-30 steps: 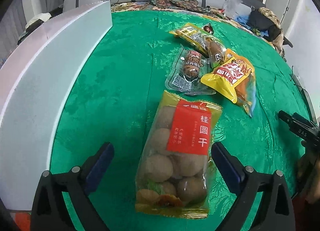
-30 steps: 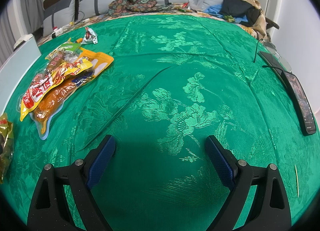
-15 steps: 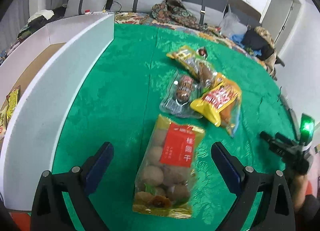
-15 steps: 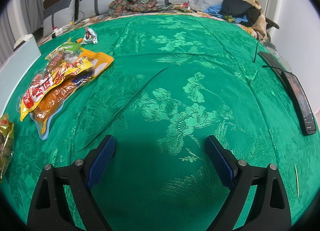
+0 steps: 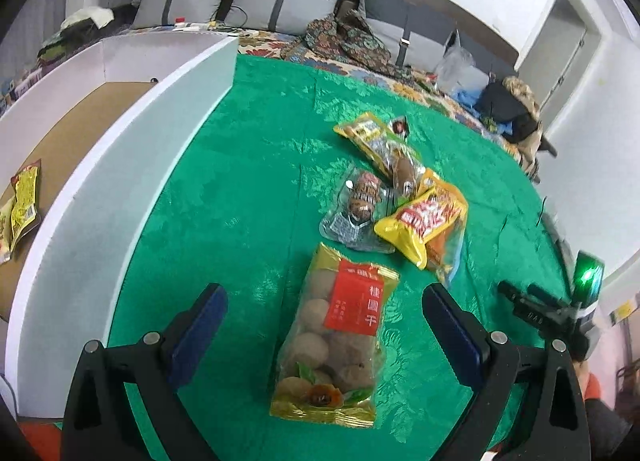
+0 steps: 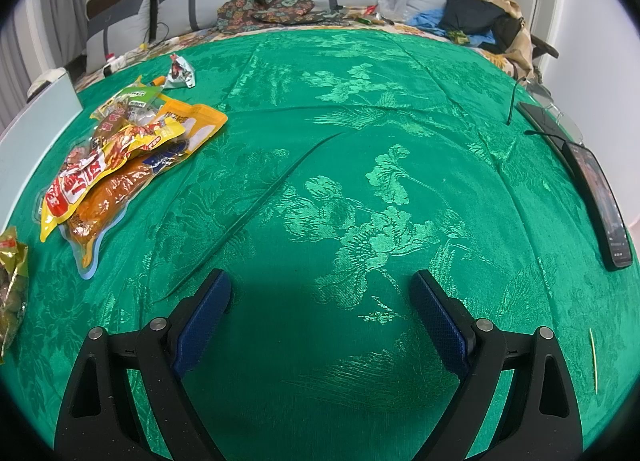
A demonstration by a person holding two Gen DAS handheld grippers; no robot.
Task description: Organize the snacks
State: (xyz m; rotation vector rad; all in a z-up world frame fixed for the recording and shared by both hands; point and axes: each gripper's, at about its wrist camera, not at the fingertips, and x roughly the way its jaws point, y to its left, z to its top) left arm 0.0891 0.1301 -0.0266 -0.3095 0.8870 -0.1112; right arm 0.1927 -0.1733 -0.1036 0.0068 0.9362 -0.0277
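Gold-edged longan bag [image 5: 340, 341], red label, brown round fruits inside, lying flat between spread left tongs [image 5: 326, 335]; right tongs [image 6: 320, 317] spread too.

The left gripper [image 5: 324, 325] has two black, angular plastic arms, each with silver round screws and a dark blue pad on its inner face. The right gripper [image 6: 320, 313] is built alike: black arms, silver screws, blue textured pads. Seen beside the left gripper, its body shows white lettering and a green light.
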